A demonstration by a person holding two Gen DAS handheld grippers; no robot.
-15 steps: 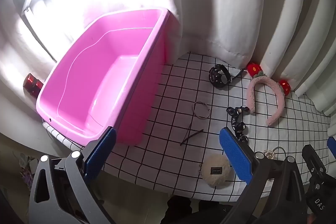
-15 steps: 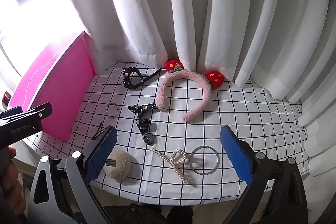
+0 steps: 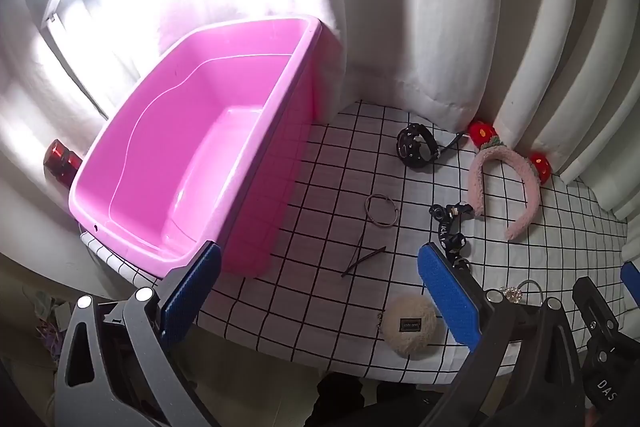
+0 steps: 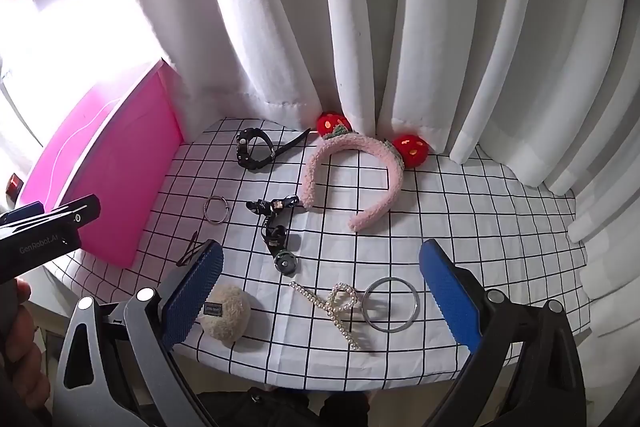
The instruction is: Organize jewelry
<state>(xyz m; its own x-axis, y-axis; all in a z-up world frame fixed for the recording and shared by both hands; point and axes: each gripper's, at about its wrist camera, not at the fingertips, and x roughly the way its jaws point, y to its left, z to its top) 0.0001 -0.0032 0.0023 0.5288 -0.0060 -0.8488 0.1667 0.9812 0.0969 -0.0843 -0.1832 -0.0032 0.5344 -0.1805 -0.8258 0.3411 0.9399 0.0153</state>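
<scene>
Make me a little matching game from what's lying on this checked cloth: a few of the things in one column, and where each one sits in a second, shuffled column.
Things:
1. pink headband
2. black watch
3. silver bangle
4. fluffy cream puff

Places:
A. front edge of the cloth, just beside the pearl hair clip
B. front edge, by the left blue pad of the right claw
C. back of the cloth, its red strawberries against the curtain
D. back of the cloth, on the side nearer the pink tub

Pairs: 1-C, 2-D, 3-A, 4-B
</scene>
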